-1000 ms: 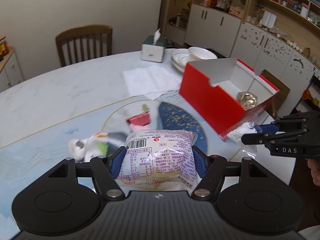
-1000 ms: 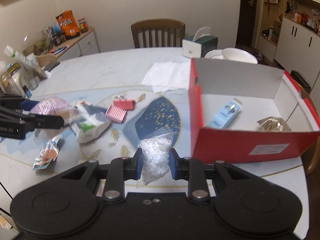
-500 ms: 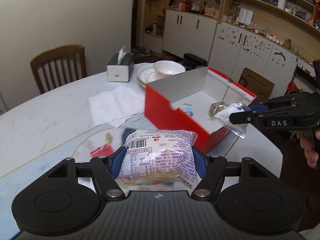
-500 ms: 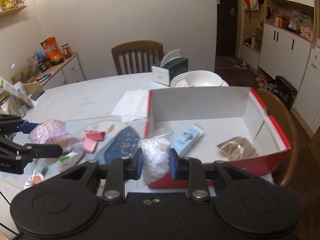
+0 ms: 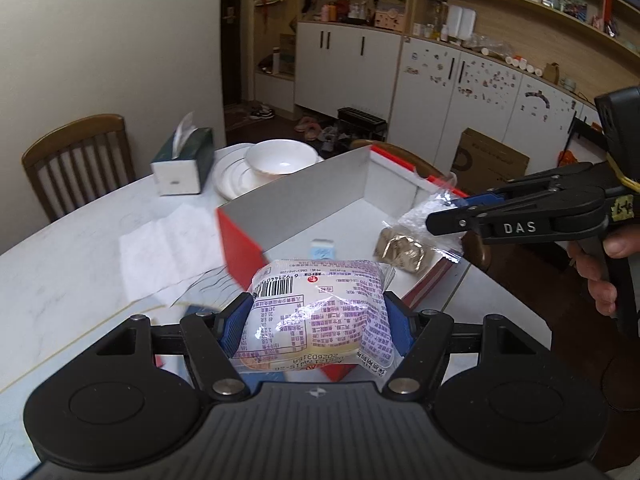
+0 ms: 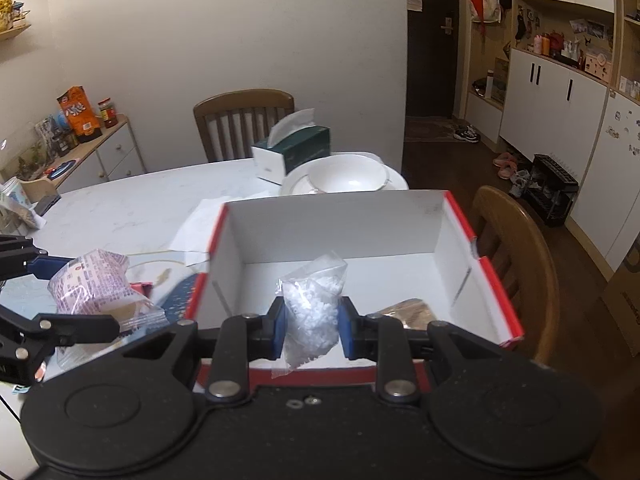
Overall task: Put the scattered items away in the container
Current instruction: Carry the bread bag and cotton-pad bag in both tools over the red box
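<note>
Over the open red-and-white cardboard box [image 6: 460,216] on the marble tabletop [image 6: 132,204], the right tool [image 6: 311,322] pinches a small clear bag of white beads [image 6: 314,306] between narrow jaws, the bag hanging above the box floor beside a gold foil packet [image 6: 404,312]. At the box's left edge the left tool [image 5: 316,316] clamps a printed purple-and-white snack pack [image 5: 316,308] between wide-set pads, not quite over the opening. A blue-and-white carton [image 5: 322,248] lies inside. The bead bag looks ready for release; I would lower it slightly first so it cannot bounce out. The snack pack should travel further past the red wall before the jaws part.
</note>
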